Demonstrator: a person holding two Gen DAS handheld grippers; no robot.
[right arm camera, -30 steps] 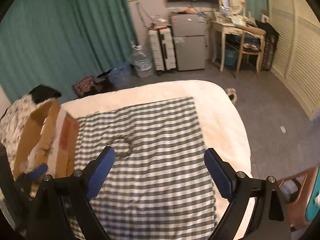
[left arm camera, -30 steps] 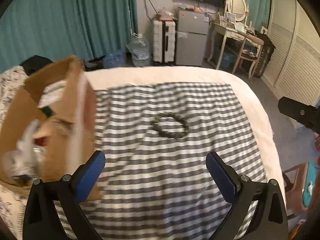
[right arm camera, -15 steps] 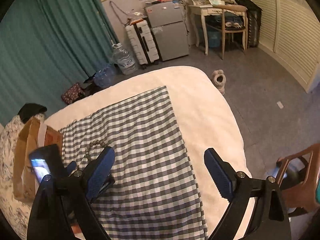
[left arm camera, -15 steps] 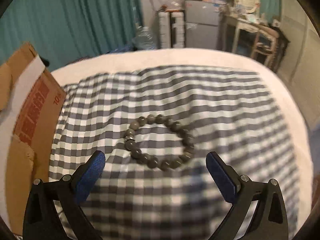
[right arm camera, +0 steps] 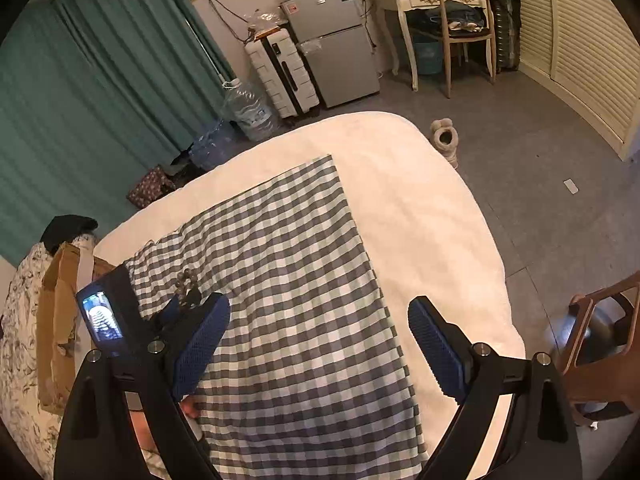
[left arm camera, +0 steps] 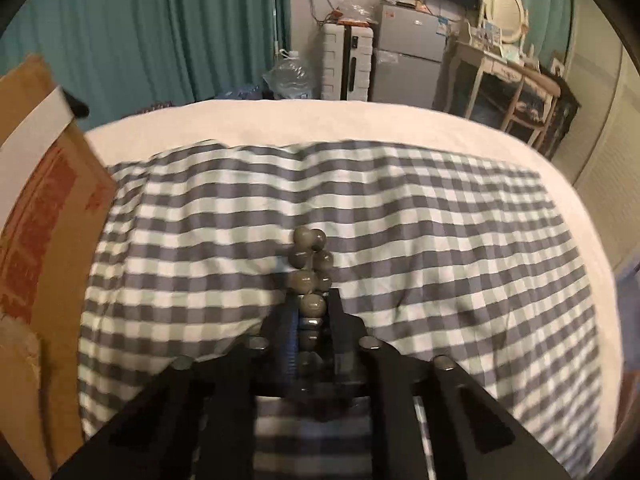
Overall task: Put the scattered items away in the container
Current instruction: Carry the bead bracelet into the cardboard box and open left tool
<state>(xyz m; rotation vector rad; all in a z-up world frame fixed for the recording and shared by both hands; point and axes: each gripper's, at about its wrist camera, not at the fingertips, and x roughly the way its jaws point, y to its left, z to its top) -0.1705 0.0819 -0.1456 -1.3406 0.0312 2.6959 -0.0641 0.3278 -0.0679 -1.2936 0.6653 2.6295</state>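
Bead bracelet (left arm camera: 311,276): grey-green round beads, squeezed from a ring into a narrow double row. Its long axis runs straight out along the line of the left gripper (left arm camera: 311,312), the free end pointing away from the gripper toward the far edge of the bed. The near beads sit between the fingers; the far beads project beyond the tips, just above the checked cloth (left arm camera: 440,248).

Left gripper: black fingers closing, nearly together, pinching the bracelet between them. In the right wrist view it stands at the left edge of the cloth, beside the cardboard box (right arm camera: 60,320), with its small screen lit.

Right gripper (right arm camera: 318,336): blue-padded fingers spread wide, nothing between them, held above the checked cloth.

Cardboard box (left arm camera: 36,240): brown, red print on its side, white tape on a flap, standing on the bed just left of the cloth.

Checked cloth: grey and white, rumpled near the bracelet, lying on a white bed (right arm camera: 420,208).
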